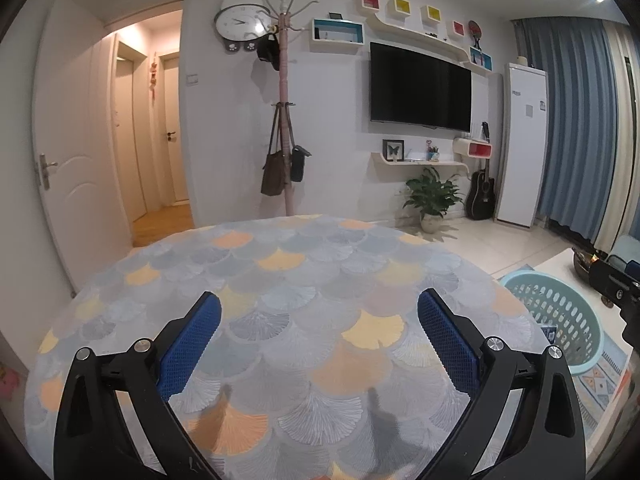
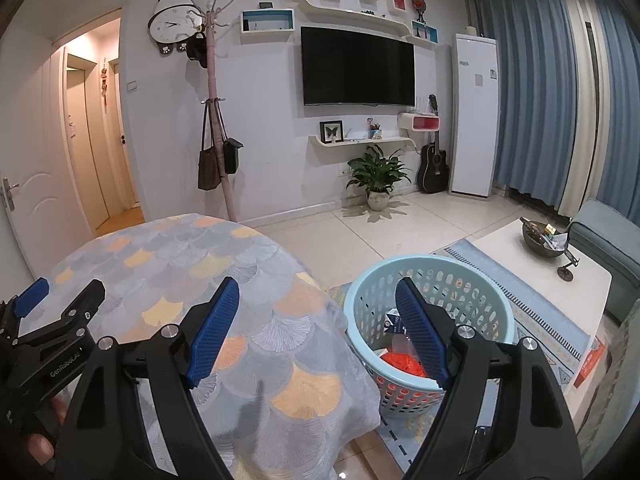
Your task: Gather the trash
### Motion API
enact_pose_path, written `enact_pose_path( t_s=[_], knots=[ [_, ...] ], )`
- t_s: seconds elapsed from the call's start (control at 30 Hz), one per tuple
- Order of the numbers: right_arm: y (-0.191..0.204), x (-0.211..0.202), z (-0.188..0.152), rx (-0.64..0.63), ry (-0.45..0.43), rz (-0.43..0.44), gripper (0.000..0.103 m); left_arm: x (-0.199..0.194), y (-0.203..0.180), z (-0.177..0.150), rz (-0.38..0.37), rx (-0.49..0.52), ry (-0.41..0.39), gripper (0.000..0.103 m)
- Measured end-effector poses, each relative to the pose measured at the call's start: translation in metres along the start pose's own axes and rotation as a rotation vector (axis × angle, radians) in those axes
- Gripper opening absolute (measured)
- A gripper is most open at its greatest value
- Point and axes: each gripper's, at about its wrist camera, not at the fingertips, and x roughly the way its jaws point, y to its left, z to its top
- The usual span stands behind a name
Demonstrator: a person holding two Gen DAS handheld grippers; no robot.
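Patterned tablecloth (image 2: 208, 280) beside basket (image 2: 432, 268), coffee table (image 2: 520, 264) behind.

The basket (image 2: 430, 320) stood on the rug (image 2: 532, 320) just right of the table (image 2: 180, 280), with trash (image 2: 402, 362) in it. A low table (image 2: 532, 264) lay beyond, a bowl (image 2: 540, 236) near its far edge.

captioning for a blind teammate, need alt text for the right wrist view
The open, empty right claw hovers between a round table under a scallop-patterned cloth and a light blue laundry basket on the floor holding orange trash and a small carton. A living room with a wall television lies beyond.
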Motion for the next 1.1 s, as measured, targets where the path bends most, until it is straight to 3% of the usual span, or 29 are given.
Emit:
enact_pose_path(
  t_s=[1.1],
  knots=[
    [-0.0005,0.0051,-0.0056,0.0,0.012,-0.005,0.077,0.0009,0.0001,-0.0031,-0.009,-0.004,0.004,0.096]
  ],
)
